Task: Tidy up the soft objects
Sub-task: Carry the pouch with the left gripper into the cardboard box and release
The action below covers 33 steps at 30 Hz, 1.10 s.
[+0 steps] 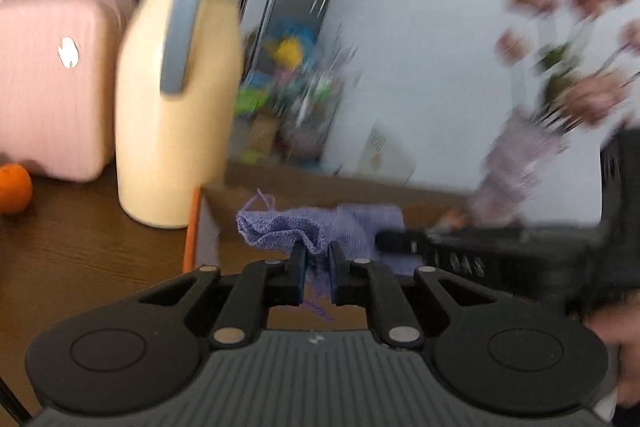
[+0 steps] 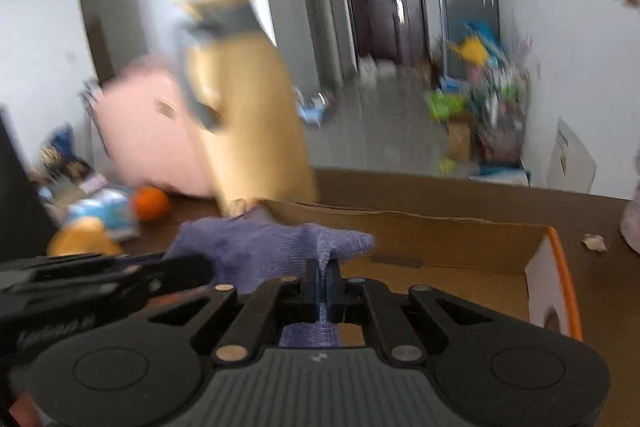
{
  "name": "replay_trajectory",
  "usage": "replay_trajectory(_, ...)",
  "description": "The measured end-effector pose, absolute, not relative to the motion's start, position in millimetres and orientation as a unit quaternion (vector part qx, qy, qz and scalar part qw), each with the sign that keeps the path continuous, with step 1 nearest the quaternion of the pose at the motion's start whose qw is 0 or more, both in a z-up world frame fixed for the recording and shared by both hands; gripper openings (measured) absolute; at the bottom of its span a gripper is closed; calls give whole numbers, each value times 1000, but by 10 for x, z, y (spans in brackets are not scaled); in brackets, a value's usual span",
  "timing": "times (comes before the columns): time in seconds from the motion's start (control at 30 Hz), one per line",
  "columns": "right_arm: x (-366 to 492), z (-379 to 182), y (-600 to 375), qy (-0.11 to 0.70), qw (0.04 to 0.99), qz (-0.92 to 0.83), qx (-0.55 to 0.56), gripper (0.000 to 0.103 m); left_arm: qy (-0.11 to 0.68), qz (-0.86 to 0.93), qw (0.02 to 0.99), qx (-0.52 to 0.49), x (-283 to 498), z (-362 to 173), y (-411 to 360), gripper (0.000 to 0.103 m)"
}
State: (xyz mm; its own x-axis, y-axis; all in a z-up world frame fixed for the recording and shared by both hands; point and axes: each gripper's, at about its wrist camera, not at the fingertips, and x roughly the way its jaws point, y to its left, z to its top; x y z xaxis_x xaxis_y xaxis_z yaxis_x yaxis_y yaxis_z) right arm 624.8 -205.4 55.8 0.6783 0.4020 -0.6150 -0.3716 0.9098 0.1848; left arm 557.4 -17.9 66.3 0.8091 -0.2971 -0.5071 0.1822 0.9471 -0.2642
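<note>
A purple knitted cloth (image 1: 288,227) hangs stretched between both grippers above an open cardboard box (image 1: 208,223). My left gripper (image 1: 316,253) is shut on one bunched edge of it. In the right wrist view the cloth (image 2: 256,247) spreads to the left, and my right gripper (image 2: 326,273) is shut on another edge, over the box (image 2: 440,239). The other gripper's black fingers reach in from the side in each view. Both pictures are blurred by motion.
On the brown table stand a cream jug with a grey handle (image 1: 176,99), a pink case (image 1: 52,83), an orange (image 1: 14,187) and a vase of pink flowers (image 1: 516,163). The box has an orange-edged white flap (image 2: 556,291). Clutter lies on the floor beyond.
</note>
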Motion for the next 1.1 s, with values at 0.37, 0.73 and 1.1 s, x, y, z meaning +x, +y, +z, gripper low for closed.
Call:
replay_trajectory(0.37, 7098, 48, -2037, 399, 900, 175, -4, 58, 341, -85, 935, -48, 6334, 185, -112, 58)
replay_trajectory(0.73, 6660, -70, -2660, 409, 907, 101, -6, 72, 340, -107, 934, -16, 6254, 197, -303, 63)
replay_trajectory(1.1, 5847, 1016, -2919, 338, 937, 81, -15, 83, 285, -110, 952, -15, 5554, 1099, -282, 75)
